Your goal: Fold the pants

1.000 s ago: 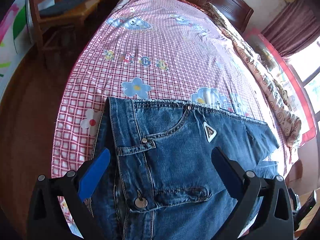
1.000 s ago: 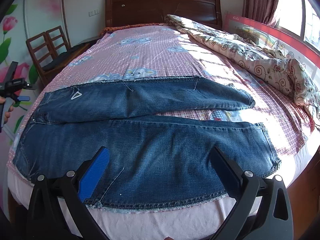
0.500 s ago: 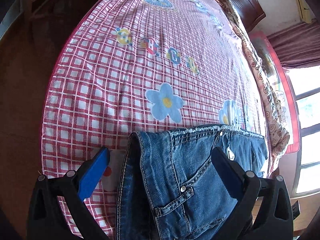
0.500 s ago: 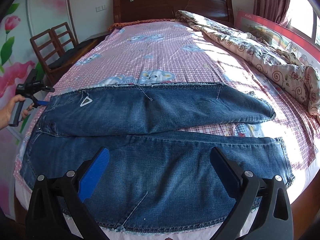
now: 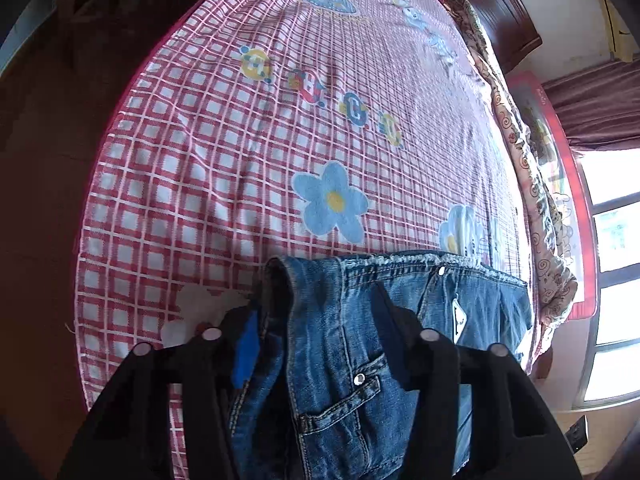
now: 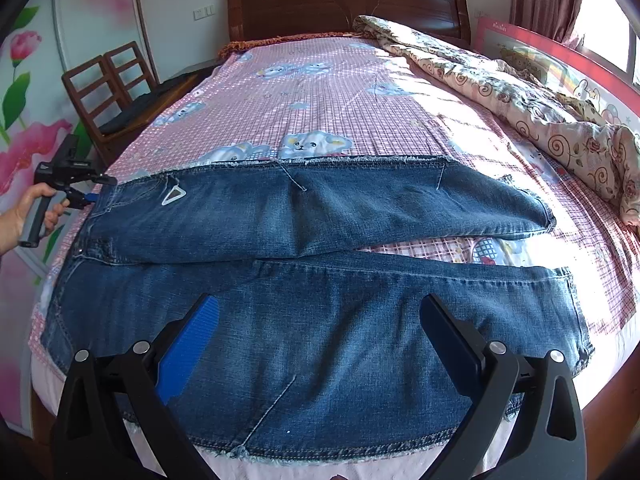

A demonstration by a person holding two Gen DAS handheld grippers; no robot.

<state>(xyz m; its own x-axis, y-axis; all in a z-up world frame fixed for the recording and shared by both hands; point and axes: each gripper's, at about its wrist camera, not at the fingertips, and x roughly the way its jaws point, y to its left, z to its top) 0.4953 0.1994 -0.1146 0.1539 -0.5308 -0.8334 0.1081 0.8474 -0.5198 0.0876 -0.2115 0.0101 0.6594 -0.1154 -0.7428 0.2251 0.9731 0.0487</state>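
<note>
Blue jeans [image 6: 320, 264] lie spread across the foot of the bed, waist at the left, the two legs running right with a gap between them. My left gripper [image 5: 316, 324] is closed on the far corner of the waistband [image 5: 304, 280], which bunches up between its fingers; it also shows in the right wrist view [image 6: 86, 196], held by a hand at the bed's left edge. My right gripper [image 6: 316, 320] is open and empty, hovering over the near leg [image 6: 340, 332] by the bed's front edge.
The bed has a pink checked sheet [image 6: 320, 92] and a dark wooden headboard [image 6: 344, 4]. A rumpled floral quilt [image 6: 520, 92] lies along the right side. Wooden chairs [image 6: 108, 80] stand left of the bed. A window [image 5: 612, 280] is on the right.
My left gripper has moved to the far waist corner of the jeans and closed on it. My right gripper has moved forward, low over the near leg, still open.
</note>
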